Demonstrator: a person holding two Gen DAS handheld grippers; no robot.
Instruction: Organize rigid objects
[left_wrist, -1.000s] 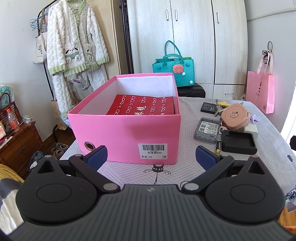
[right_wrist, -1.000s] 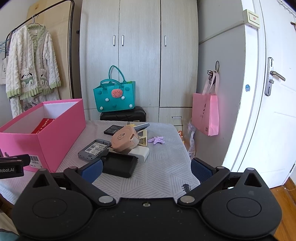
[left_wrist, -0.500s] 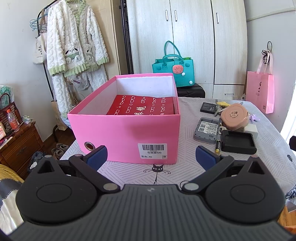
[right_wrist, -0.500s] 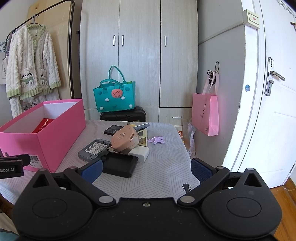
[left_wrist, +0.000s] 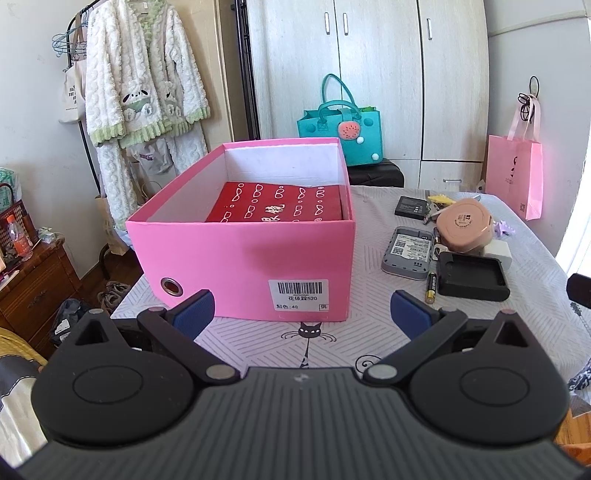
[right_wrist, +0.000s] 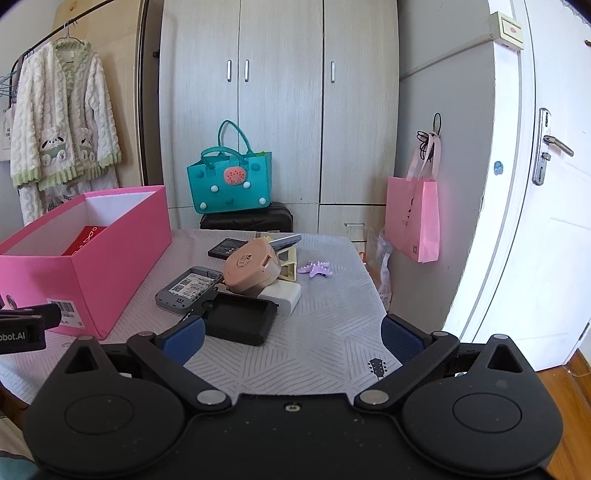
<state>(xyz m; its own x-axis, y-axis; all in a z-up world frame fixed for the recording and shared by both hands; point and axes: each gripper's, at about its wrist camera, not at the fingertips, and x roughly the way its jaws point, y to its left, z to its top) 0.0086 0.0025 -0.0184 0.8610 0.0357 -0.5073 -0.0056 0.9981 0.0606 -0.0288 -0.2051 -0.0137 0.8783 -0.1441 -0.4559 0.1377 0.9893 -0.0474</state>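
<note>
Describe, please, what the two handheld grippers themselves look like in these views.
Both match. The left gripper has a black ribbed body, two round black discs, angled black link arms with silver pivot pins, and blue textured pads on its jaws. The right gripper has the same parts, but its body is smooth and dusty, with a small centre screw. No cables or sleeves show.

Box (left_wrist: 243, 254) left, gadgets (left_wrist: 469, 273) right

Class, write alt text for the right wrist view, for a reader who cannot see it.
An open right gripper hovers over a table before a clutter of small items: a black tray, a grey device, a peach round case and a purple starfish. A pink box stands at left.
</note>
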